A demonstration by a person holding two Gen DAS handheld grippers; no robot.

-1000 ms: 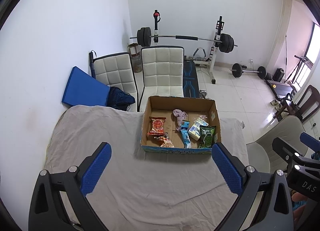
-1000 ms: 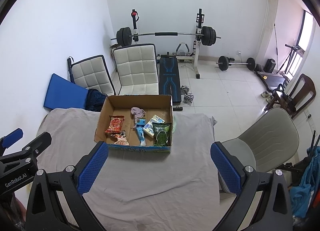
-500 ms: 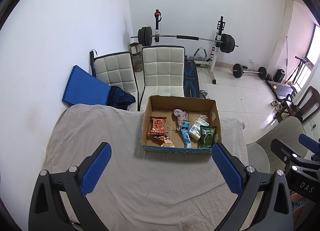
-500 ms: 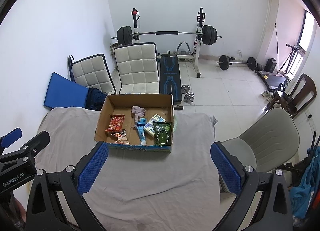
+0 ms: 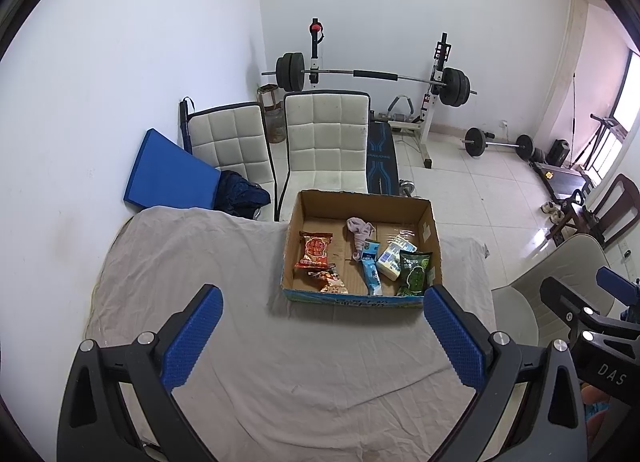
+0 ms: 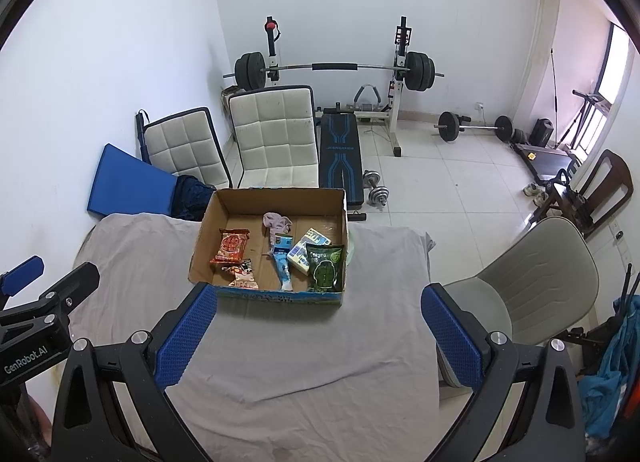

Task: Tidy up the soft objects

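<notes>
An open cardboard box stands at the far side of a table under a grey cloth. Inside lie a red snack bag, a smaller snack packet, a pale pink cloth, a blue tube, a white and blue pack and a green bag. My left gripper and right gripper are open and empty, held above the cloth short of the box.
Two white padded chairs and a blue mat stand behind the table. A weight bench with a barbell is at the back wall. A beige chair is to the right of the table.
Both views have shifted very slightly; the box sits a touch lower in frame. Both grippers stay open and nothing in the box has moved.
</notes>
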